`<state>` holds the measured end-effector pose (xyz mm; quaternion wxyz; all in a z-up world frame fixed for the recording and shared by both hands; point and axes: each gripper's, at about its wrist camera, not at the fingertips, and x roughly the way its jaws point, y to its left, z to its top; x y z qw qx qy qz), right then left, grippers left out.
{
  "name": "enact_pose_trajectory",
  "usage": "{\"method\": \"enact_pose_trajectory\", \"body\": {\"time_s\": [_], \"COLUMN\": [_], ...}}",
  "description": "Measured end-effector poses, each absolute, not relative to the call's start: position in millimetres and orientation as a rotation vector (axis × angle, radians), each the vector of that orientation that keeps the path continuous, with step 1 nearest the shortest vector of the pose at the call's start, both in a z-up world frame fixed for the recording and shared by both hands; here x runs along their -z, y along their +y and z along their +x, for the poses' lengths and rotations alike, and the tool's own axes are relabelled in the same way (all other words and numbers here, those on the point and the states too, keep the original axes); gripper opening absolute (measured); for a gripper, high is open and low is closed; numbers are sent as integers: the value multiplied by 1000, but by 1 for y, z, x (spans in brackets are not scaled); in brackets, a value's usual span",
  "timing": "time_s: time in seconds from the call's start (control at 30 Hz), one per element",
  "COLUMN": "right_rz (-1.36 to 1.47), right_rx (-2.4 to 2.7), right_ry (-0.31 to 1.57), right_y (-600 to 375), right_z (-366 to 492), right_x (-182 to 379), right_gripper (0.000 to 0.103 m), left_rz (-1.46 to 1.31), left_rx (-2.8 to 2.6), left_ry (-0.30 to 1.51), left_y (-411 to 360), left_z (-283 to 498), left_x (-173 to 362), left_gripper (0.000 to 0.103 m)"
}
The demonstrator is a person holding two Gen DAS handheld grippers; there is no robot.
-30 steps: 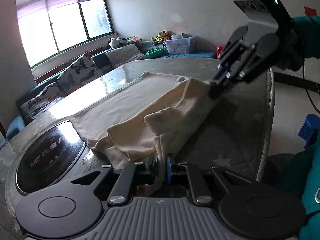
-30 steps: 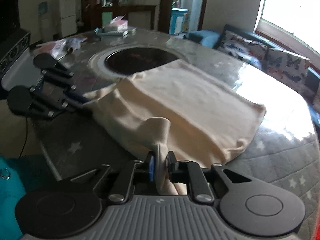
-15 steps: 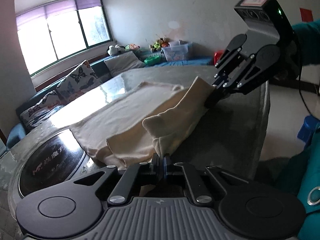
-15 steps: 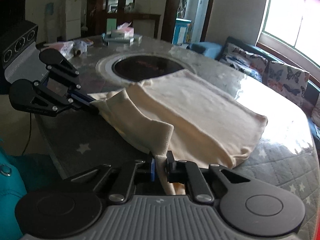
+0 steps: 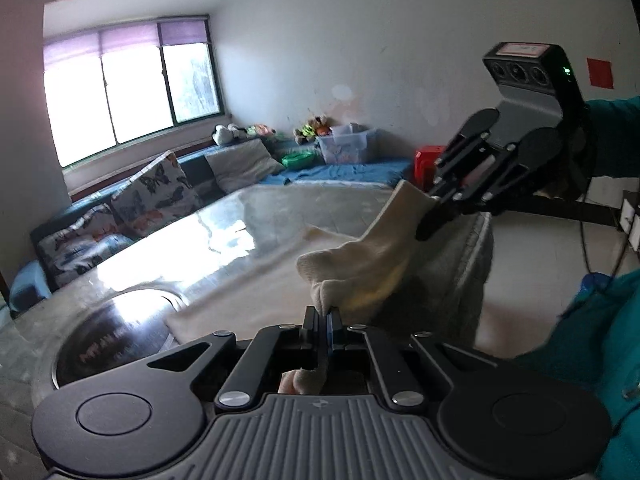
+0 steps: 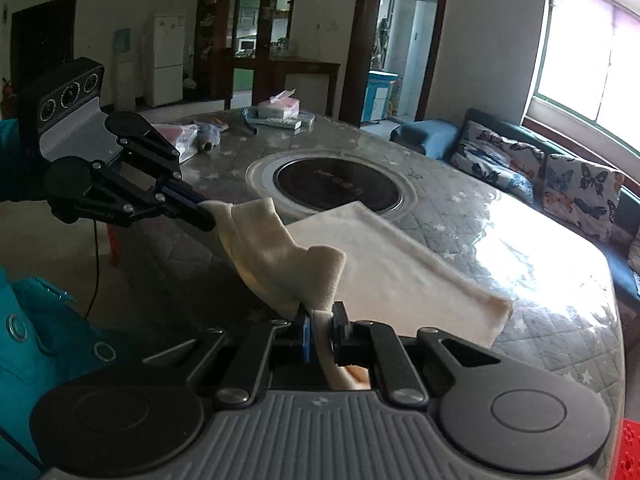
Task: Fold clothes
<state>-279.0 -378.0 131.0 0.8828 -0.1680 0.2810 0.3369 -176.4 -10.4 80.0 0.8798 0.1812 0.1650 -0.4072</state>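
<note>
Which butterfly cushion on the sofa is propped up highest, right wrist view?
The butterfly cushion farthest right, beside the window: it stands tall against the sofa back, while the one to its left sits lower.

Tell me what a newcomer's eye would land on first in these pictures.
First, the cream garment, pinched at its near edge by both grippers and lifted off the table while its far part lies flat. The left gripper and right gripper are each shut on the fabric. Next, the dark round cooktop set into the tabletop just beyond the garment, and the bright window behind the butterfly cushions.
</note>
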Motion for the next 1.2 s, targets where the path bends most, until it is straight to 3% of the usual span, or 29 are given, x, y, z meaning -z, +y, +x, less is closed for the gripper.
{"method": "enact_pose_trajectory", "body": {"time_s": [0.23,0.47,0.73,0.93,1.2], "right_rz": [-316,-284,-230,-142,-84], "right_rx": [-634,-576,-460,-369,-416], "right_ry": [579,648,738,770,726], "right_y": [-380,-386,-384,-392,-382], "right_z": [-235,-146,-67,-52,-66], "right_x": [-145,-140,-78,-50,-67], "right_gripper": [9,9,11,22,23], "left_rz": [395,419,374,353,287], "left_rx": [800,750,661,610,579], "left_ry": [312,393,553,577,564], "left_y": [-27,-58,-84,-85,-83], "left_z": [-118,-36,37,40,36], "left_x": [-93,-77,-25,-13,-27], "left_gripper": [4,4,5,15,20]}}
